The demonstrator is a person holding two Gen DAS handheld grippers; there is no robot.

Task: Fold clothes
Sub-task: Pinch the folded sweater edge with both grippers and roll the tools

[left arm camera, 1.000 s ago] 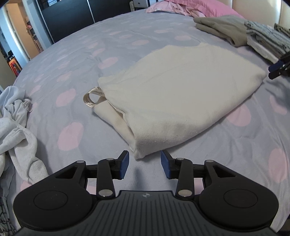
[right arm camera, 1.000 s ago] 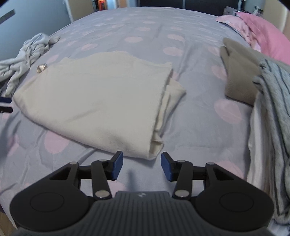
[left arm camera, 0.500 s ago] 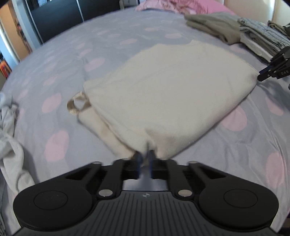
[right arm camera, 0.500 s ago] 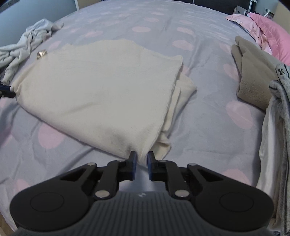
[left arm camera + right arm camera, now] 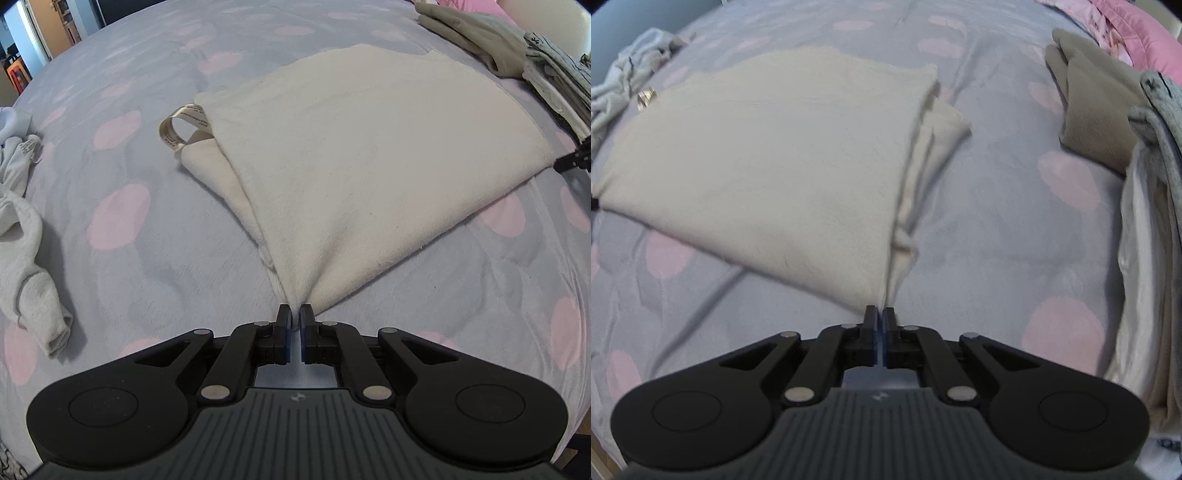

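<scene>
Cream garment [image 5: 369, 155], half-folded, flat on the bed [image 5: 147, 258]. We pinch its two near corners, left gripper [image 5: 294, 320] and right gripper [image 5: 879, 316] each clamped on cloth, likely so both lift evenly for the next fold.

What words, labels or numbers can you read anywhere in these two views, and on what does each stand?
None can be read.
Care label looped out of the cream garment: rows of print, too small.
Tag on the crumpled white garment: print, too small.
Dark mark on the grey folded garment: a sign, not lettering.
</scene>
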